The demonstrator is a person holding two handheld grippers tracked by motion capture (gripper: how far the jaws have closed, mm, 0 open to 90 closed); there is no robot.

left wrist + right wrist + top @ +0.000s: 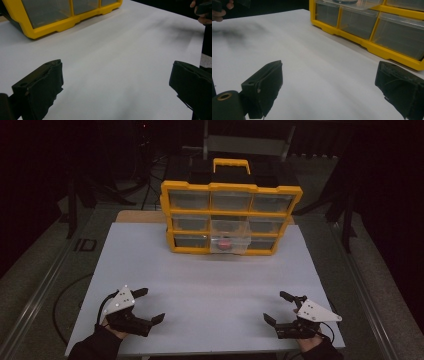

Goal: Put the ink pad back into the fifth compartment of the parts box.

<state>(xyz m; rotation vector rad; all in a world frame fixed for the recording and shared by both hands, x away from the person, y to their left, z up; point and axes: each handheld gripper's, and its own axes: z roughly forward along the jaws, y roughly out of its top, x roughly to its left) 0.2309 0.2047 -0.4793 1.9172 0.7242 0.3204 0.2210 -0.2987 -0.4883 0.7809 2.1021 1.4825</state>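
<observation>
A yellow organizer (231,187) with clear drawers and a yellow handle stands at the back middle of the white table (210,280). One drawer (230,240) in its middle column is pulled out, and a small red object (223,242) lies inside it. My left gripper (153,304) rests open near the front left edge with nothing between its fingers. At the front right, my right gripper (274,306) is open and holds nothing. In the left gripper view the open gripper (116,75) frames bare table, with the organizer (50,17) far off. The right gripper (329,77) likewise faces the organizer (367,42).
Dark floor, stands and cables surround the table. A brown board edge (140,216) shows behind the white top at the back left. The other hand (202,13) appears at the top right of the left gripper view, and a hand (220,10) at the top left of the right gripper view.
</observation>
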